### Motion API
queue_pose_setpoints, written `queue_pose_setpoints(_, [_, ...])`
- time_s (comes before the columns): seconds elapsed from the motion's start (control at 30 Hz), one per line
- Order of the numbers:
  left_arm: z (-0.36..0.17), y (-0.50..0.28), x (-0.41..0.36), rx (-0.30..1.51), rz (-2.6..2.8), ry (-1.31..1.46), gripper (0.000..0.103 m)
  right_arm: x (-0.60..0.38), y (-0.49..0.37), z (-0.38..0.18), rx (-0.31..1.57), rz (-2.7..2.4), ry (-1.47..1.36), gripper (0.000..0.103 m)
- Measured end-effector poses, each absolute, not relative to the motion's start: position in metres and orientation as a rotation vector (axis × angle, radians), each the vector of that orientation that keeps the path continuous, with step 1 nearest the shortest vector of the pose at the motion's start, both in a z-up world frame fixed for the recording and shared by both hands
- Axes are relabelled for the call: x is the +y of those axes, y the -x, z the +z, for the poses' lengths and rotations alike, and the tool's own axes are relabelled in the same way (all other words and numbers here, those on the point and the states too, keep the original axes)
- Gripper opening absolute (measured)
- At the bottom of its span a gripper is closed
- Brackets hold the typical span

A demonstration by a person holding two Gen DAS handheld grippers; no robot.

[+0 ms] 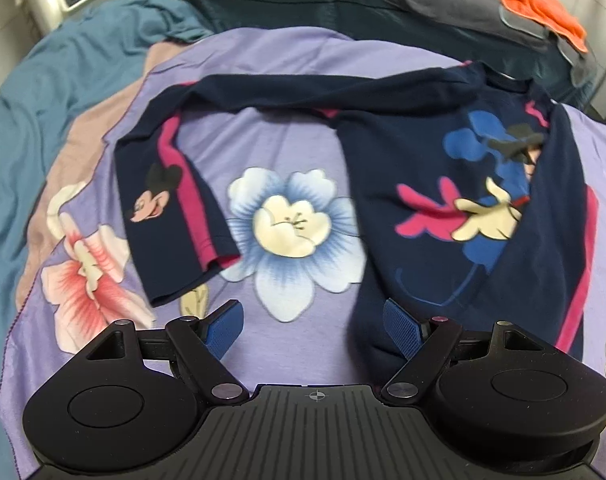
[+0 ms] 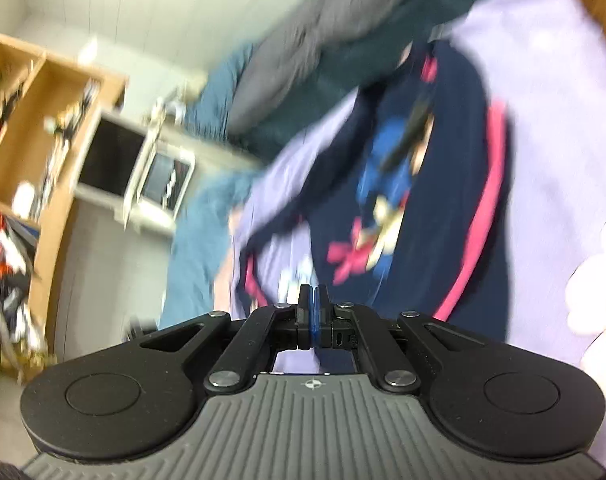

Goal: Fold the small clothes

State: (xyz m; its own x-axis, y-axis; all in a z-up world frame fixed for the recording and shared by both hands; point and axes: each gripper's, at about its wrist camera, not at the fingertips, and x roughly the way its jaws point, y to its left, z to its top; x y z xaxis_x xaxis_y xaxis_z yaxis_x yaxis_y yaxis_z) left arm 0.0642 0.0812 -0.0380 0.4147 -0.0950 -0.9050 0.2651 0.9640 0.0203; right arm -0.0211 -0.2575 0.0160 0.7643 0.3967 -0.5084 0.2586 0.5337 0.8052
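Note:
A small navy long-sleeved shirt (image 1: 455,184) with pink stripes and a cartoon mouse print lies on a purple floral sheet (image 1: 295,280). Its right side is folded over the body. One sleeve (image 1: 171,200) stretches left and bends down toward me. My left gripper (image 1: 315,324) is open and empty, low over the sheet, with its right finger at the shirt's bottom hem. In the blurred right wrist view the shirt (image 2: 435,208) lies ahead of my right gripper (image 2: 314,312), whose jaws are shut with nothing between them.
A teal blanket (image 1: 55,92) lies bunched at the left of the bed. Dark grey pillows (image 1: 383,4) with an orange cloth (image 1: 543,12) sit at the back. A wooden shelf (image 2: 35,128) and a white cabinet (image 2: 143,176) stand beside the bed.

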Motion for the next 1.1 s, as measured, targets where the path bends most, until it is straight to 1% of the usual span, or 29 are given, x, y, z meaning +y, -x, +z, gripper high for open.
queue_pose_setpoints(0.03, [-0.037, -0.063, 0.078, 1.120, -0.233, -0.174, 0.103, -0.268, 0.022, 0.019, 0.722, 0.068, -1.027, 0.002])
queue_pose_setpoints(0.07, [-0.037, -0.062, 0.075, 1.119, -0.238, -0.178, 0.103, -0.275, 0.022, 0.019, 0.729, 0.056, -1.017, 0.004])
queue_pose_setpoints(0.17, [-0.035, -0.060, 0.069, 1.124, -0.242, -0.192, 0.103, -0.280, 0.017, 0.007, 0.823, 0.053, -0.989, 0.007])
queue_pose_setpoints(0.27, [-0.033, -0.058, 0.071, 1.118, -0.235, -0.195, 0.103, -0.263, 0.018, -0.009, 0.869, 0.068, -0.944, 0.007])
queue_pose_setpoints(0.33, [-0.035, -0.057, 0.077, 1.126, -0.220, -0.187, 0.103, -0.252, 0.016, -0.029, 0.933, 0.091, -0.984, 0.007])
queue_pose_setpoints(0.4, [-0.037, -0.056, 0.085, 1.140, -0.203, -0.176, 0.103, -0.240, 0.015, -0.043, 0.954, 0.078, -1.006, 0.007])
queue_pose_setpoints(0.43, [-0.039, -0.056, 0.089, 1.147, -0.193, -0.169, 0.103, -0.233, 0.013, -0.049, 0.967, 0.088, -1.011, 0.009])
queue_pose_setpoints(0.47, [-0.041, -0.055, 0.093, 1.154, -0.184, -0.163, 0.103, -0.228, 0.009, -0.055, 0.987, 0.093, -1.017, 0.016])
queue_pose_setpoints(0.5, [-0.042, -0.054, 0.096, 1.163, -0.176, -0.158, 0.103, -0.223, 0.006, -0.060, 1.018, 0.094, -1.022, 0.045])
queue_pose_setpoints(0.53, [-0.044, -0.053, 0.099, 1.174, -0.169, -0.155, 0.103, -0.217, 0.003, -0.067, 1.056, 0.102, -1.027, 0.067])
queue_pose_setpoints(0.57, [-0.046, -0.053, 0.102, 1.183, -0.164, -0.152, 0.103, -0.212, 0.001, -0.074, 1.082, 0.105, -1.033, 0.067])
queue_pose_setpoints(0.6, [-0.046, -0.052, 0.104, 1.187, -0.161, -0.149, 0.103, -0.206, -0.001, -0.080, 1.095, 0.110, -1.038, 0.059])
queue_pose_setpoints(0.7, [-0.047, -0.050, 0.107, 1.189, -0.161, -0.151, 0.103, -0.191, -0.012, -0.101, 1.141, 0.140, -1.056, 0.052])
queue_pose_setpoints(0.77, [-0.046, -0.050, 0.108, 1.189, -0.163, -0.158, 0.103, -0.184, -0.018, -0.109, 1.156, 0.132, -1.073, 0.029])
queue_pose_setpoints(0.8, [-0.046, -0.050, 0.108, 1.188, -0.165, -0.160, 0.103, -0.183, -0.018, -0.107, 1.139, 0.120, -1.077, 0.007])
queue_pose_setpoints(0.87, [-0.047, -0.051, 0.107, 1.185, -0.165, -0.159, 0.103, -0.184, -0.016, -0.095, 1.082, 0.128, -1.072, 0.005])
queue_pose_setpoints(0.97, [-0.049, -0.051, 0.104, 1.194, -0.167, -0.155, 0.103, -0.199, -0.008, -0.060, 0.974, 0.177, -1.047, 0.004])
queue_pose_setpoints(1.1, [-0.052, -0.050, 0.099, 1.197, -0.177, -0.161, 0.103, -0.260, 0.017, -0.007, 0.774, 0.113, -1.124, 0.004])
